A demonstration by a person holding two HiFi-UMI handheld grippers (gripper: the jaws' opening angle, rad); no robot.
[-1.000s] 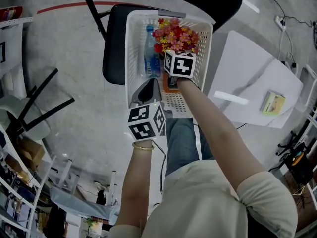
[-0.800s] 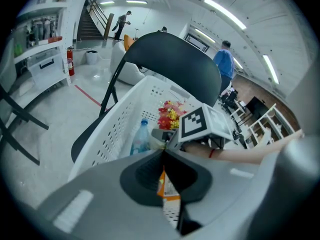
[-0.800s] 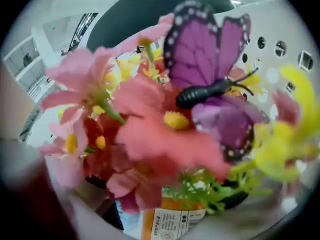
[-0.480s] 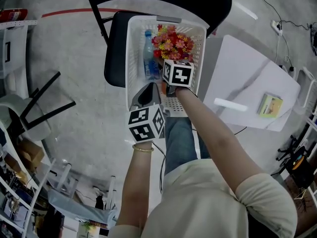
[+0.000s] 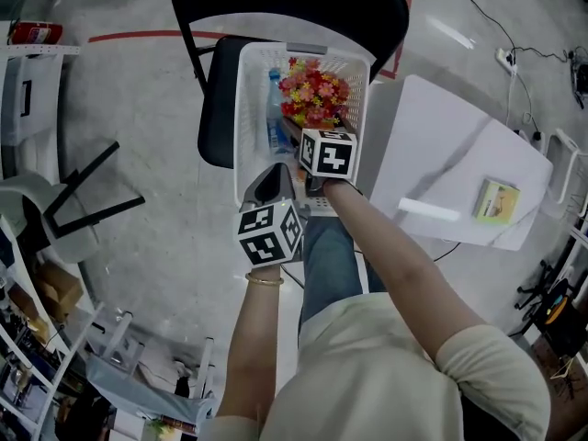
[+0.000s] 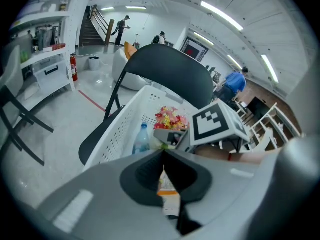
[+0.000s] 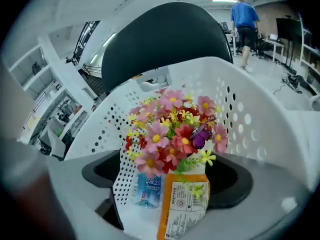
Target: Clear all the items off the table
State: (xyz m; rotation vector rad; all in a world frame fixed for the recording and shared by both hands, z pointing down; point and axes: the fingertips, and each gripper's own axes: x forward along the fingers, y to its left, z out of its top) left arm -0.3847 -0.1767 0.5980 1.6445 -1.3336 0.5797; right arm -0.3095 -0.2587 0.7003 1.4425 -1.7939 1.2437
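Note:
A white perforated basket (image 5: 241, 108) sits on a black chair (image 5: 216, 99). Inside it are a bunch of pink, red and yellow flowers (image 5: 314, 90), a water bottle (image 5: 276, 118) and an orange packet (image 7: 182, 206). My left gripper (image 5: 271, 180) hovers at the basket's near left rim; its jaws meet with nothing between them (image 6: 164, 156). My right gripper (image 7: 167, 184), under its marker cube (image 5: 328, 152), hangs over the basket's near end. Its jaws stand wide apart, above the packet and flowers without touching them.
A white table (image 5: 459, 173) stands to the right of the chair, bearing a small yellow-green box (image 5: 496, 198) and a white strip (image 5: 427, 211). A folded black chair (image 5: 83, 200) lies on the floor at the left. Shelving lines the lower left edge.
Both grippers have lifted a little above the basket. Neither gripper's jaws have changed, and the things in the basket lie as before.

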